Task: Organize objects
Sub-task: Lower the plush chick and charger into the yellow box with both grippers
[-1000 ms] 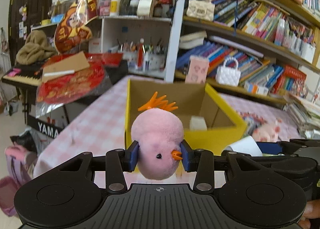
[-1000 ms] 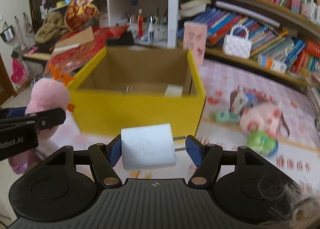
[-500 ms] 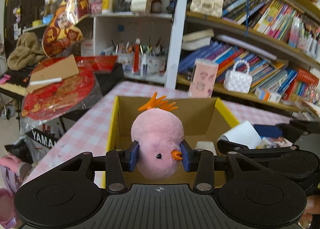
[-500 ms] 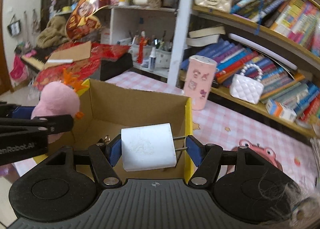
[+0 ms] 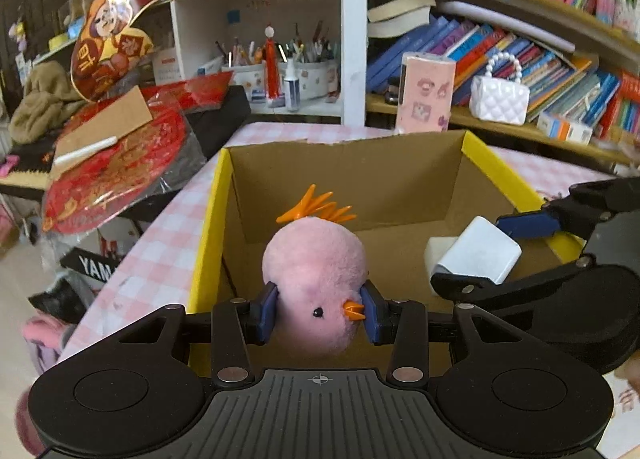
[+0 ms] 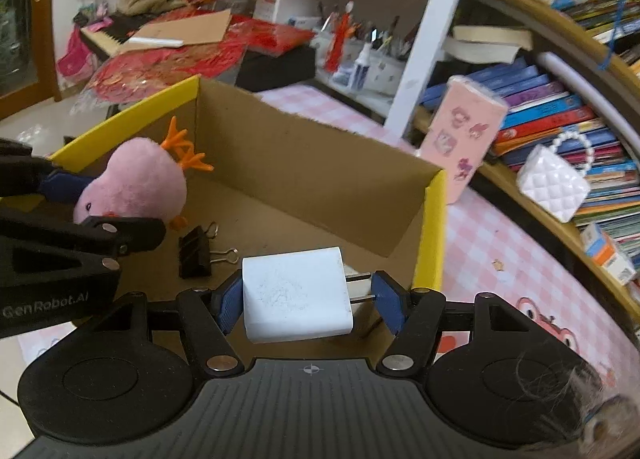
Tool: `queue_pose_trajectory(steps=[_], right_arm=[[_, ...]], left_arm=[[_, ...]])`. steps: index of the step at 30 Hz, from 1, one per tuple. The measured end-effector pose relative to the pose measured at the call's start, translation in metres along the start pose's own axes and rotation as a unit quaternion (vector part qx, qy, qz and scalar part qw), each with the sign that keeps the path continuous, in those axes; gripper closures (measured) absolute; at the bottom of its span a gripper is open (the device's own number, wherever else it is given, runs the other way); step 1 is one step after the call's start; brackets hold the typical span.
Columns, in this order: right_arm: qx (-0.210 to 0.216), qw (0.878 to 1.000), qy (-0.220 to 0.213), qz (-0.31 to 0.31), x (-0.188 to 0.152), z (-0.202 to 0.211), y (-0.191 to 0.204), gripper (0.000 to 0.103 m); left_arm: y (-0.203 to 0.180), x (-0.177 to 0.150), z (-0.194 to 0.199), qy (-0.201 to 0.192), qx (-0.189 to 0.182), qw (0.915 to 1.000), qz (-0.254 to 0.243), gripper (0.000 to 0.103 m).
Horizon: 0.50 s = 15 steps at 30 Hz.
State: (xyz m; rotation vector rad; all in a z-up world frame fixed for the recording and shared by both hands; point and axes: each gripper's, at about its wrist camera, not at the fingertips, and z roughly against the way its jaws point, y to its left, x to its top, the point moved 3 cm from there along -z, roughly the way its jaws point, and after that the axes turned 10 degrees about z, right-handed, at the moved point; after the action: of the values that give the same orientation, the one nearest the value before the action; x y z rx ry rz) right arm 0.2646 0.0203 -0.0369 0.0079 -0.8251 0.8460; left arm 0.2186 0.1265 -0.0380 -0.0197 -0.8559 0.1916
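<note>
The left gripper (image 5: 318, 313) is seen clamped on a pink plush chick (image 5: 314, 283), its blue pads pressed into the toy's sides beside the beak; the orange crest points away from the camera. The chick is held above the open yellow cardboard box (image 5: 208, 227), over the box's left half as viewed from the left wrist. The right gripper (image 6: 308, 297) is closed on a white plug adapter (image 6: 294, 295): one pad lies against the adapter's flat end, the other against the tips of its two metal prongs. The adapter is held over the near right corner of the box. On the box floor a black binder clip (image 6: 196, 251) is seen, lying between the two held objects in the right wrist view; a small white block (image 5: 434, 253) rests on the floor behind the adapter in the left wrist view. The box stands on a pink checked tablecloth (image 6: 488, 243). A pink patterned case (image 6: 460, 139) stands upright just beyond the box's far right corner.
</note>
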Motion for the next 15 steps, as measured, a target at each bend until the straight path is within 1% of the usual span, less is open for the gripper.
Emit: queue_pose_trajectory(steps=[6, 12, 13, 15], right_arm=[[0.009, 1.0, 0.008, 0.012, 0.0038, -0.0052, 0.0011, 0.039], [0.002, 1.0, 0.006, 0.007, 0.0037, -0.0044, 0.0005, 0.039], [-0.001, 1.0, 0.001, 0.007, 0.0037, -0.0028, 0.001, 0.039], [-0.015, 1.0, -0.008, 0.011, 0.0047, 0.0014, 0.001, 0.038]], left_arm=[[-0.0002, 0.001, -0.0046, 0.002, 0.007, 0.9999, -0.015, 0.062], [-0.0004, -0.0002, -0.0032, 0.001, 0.003, 0.9998, -0.02, 0.06], [0.0004, 0.0001, -0.0021, 0.0, 0.002, 0.9998, -0.017, 0.059], [0.0014, 0.002, 0.0026, -0.012, 0.0, 0.9998, -0.014, 0.052]])
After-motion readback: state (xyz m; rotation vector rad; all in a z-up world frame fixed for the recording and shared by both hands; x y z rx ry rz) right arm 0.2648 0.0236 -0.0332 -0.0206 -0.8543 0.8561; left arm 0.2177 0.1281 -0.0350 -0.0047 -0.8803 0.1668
